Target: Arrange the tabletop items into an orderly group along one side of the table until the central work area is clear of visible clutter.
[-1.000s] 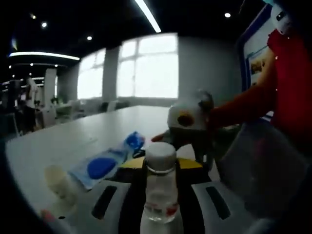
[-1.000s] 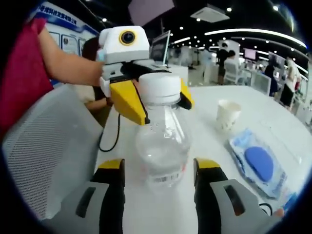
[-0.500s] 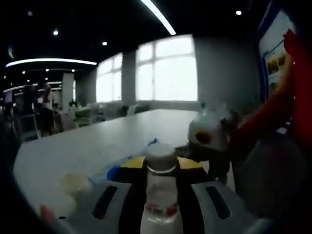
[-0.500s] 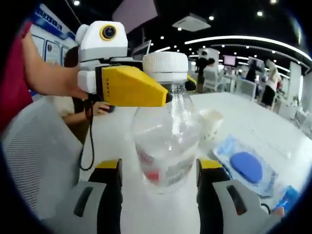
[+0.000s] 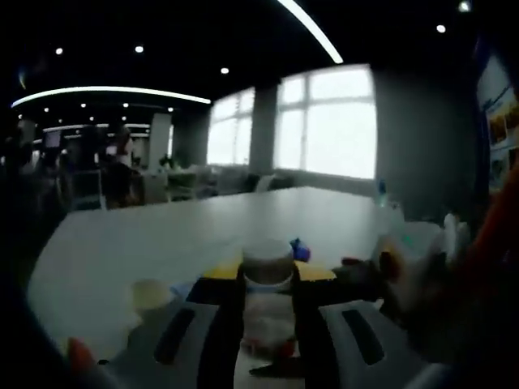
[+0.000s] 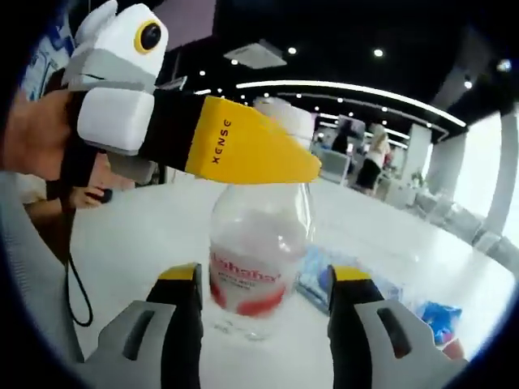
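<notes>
A: Where is the bottle (image 6: pixel 258 259) found?

B: In the centre of the right gripper view, it is seen between the two yellow-tipped jaws of the right gripper (image 6: pixel 264 284), which are spread wide with a clear gap on either side. It appears tilted, and whether its base is resting on the table (image 6: pixel 146 243) cannot be told. The neck is clamped under the white cap (image 5: pixel 268 258) by the left gripper (image 5: pixel 268 279), whose yellow jaw is laid across the upper middle of that view; in the left gripper view the cap is seen low in the centre, pinched between the jaws.

A: What could be spoiled from here?

B: The bottle is held by the neck alone, so a swing or a slip can be expected if it is carried fast or the grip is eased. The plastic is smooth and water is inside, so its weight is shifted as it is tipped.

A: Anything nearby at risk?

B: A paper cup (image 5: pixel 149 293) is seen at the lower left of the left gripper view, and a blue packet (image 6: pixel 324 279) just behind the bottle at right of centre in the right gripper view. Either could be knocked if the bottle is swept low across the table.
</notes>
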Available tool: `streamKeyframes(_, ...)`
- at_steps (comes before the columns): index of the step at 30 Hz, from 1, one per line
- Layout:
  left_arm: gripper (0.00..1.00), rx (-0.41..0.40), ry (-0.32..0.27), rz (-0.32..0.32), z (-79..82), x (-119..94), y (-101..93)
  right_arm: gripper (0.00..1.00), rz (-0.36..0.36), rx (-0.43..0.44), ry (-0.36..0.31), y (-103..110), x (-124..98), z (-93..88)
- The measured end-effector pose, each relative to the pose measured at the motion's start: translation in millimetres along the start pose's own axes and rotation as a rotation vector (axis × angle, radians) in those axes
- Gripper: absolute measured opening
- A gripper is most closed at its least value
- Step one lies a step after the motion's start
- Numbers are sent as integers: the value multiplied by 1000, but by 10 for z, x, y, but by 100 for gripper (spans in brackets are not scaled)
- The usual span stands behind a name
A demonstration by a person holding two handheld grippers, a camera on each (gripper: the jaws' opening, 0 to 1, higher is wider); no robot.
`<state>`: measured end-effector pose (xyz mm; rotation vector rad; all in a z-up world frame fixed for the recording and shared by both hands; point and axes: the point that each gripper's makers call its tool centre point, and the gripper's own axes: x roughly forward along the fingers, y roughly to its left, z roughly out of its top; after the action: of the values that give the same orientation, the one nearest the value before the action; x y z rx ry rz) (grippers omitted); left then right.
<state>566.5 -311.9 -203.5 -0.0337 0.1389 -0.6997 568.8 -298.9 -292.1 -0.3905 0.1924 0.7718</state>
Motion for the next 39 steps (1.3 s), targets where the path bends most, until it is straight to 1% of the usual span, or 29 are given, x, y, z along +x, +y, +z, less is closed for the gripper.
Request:
streamKeyframes(1,19,0,3,9,-7,-2,-3,61,5,22,-8,22,7,18)
streamKeyframes(2,19,-1,5,14,-12,-3,-1,59,-28,11,-10,-14,3,32)
streamKeyframes(3,19,-1,4,22,-14,-7,3,58,-32,-3,-2,-4,6,27)
streamKeyframes(5,19,-4,3,32,-12,-9,8,56,-27,5,0,52,19,33)
streamKeyframes(6,19,-6,1,37,-7,-13,14,55,-36,-19,13,62,20,17)
streamKeyframes(8,19,-20,-2,47,0,-16,18,53,-35,-17,17,72,30,12)
streamKeyframes(10,19,-23,-4,50,7,-15,12,53,-44,-7,33,52,37,-11)
streamKeyframes(12,19,-21,-5,54,15,-14,6,49,-51,5,41,30,45,-27)
streamKeyframes(13,19,-23,-4,54,18,-14,2,49,-52,13,48,17,39,-33)
streamKeyframes(20,19,-40,-10,65,52,-19,22,43,-63,16,49,-39,31,-27)
streamKeyframes(23,19,-59,-9,66,56,-22,39,41,-60,22,55,-78,17,-38)
streamKeyframes(27,19,-65,-16,62,75,-29,34,38,-29,55,52,-98,-14,-15)
streamKeyframes(32,20,-67,-25,53,150,-43,49,37,36,61,27,-81,-37,68)
streamKeyframes(33,20,-65,-34,45,172,-42,40,37,43,63,23,-86,-49,87)
streamKeyframes(35,20,-63,-36,40,196,-43,35,36,56,64,18,-81,-56,102)
streamKeyframes(39,21,-59,-42,11,249,-55,-10,36,87,73,3,-67,-99,144)
